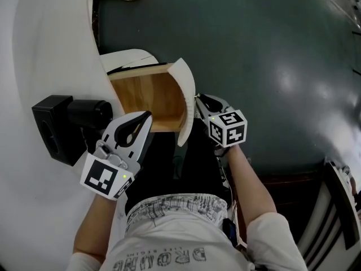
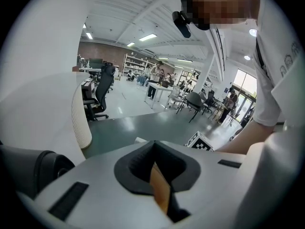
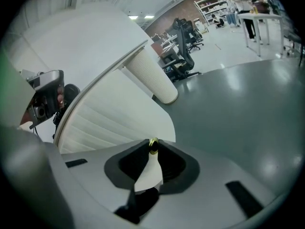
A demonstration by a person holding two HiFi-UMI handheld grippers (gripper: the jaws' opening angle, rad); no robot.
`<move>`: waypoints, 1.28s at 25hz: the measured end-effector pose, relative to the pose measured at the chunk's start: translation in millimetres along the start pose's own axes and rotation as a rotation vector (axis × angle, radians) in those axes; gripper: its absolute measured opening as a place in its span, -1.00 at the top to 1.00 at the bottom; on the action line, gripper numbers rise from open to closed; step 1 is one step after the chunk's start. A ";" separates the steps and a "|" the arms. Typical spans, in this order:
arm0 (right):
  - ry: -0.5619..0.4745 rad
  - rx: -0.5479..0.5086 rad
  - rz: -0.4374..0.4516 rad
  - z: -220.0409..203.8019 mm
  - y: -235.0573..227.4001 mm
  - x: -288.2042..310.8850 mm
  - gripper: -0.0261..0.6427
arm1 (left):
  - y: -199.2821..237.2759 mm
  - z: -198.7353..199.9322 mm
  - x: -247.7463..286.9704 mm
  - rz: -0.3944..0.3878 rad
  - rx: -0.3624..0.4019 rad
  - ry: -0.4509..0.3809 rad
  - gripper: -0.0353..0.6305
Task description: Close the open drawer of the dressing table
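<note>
The jaws of our right gripper (image 3: pixel 152 150) pinch the gold knob (image 3: pixel 153 145) on the front of the open drawer (image 1: pixel 149 95). Those of the left gripper (image 2: pixel 153 146) meet at its wooden side, perhaps nipping it. We should push straight in, evenly.

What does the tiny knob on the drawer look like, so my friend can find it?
Start at the big white dressing table and its open drawer with wood inside. On the drawer's curved white front sits a tiny knob, pinched in the right gripper. It alone is shiny gold among white and wood.
</note>
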State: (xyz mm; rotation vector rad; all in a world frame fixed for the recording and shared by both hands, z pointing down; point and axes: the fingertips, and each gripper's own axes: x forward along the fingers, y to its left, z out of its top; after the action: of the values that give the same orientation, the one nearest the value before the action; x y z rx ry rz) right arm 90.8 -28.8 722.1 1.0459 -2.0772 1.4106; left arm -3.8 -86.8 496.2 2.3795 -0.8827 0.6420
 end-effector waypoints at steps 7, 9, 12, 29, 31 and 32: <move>-0.003 -0.001 -0.010 0.1 -0.2 -0.6 0.73 | 4.9 2.6 -9.4 0.016 -0.001 -0.012 0.85; -0.003 0.000 -0.007 0.7 -0.1 -1.5 0.73 | 6.9 4.7 -13.4 0.026 0.000 -0.015 0.85; 0.002 -0.001 0.004 1.2 3.9 -0.1 0.74 | 10.9 5.2 -19.9 0.046 0.000 -0.014 0.85; 0.051 -0.042 0.151 0.3 72.8 58.6 0.71 | 36.8 -3.7 -66.0 0.150 0.004 0.002 0.85; 0.059 -0.047 0.166 -0.4 81.5 66.0 0.71 | 39.8 -4.8 -71.0 0.160 0.007 0.003 0.85; 0.062 -0.050 0.173 -0.6 85.6 69.5 0.71 | 41.4 -5.3 -73.6 0.165 0.009 0.004 0.85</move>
State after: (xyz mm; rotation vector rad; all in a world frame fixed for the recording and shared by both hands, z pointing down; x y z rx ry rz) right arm -19.2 -35.2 719.2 0.8088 -2.1894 1.4440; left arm -83.5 -77.6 469.6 2.3289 -1.0844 0.7142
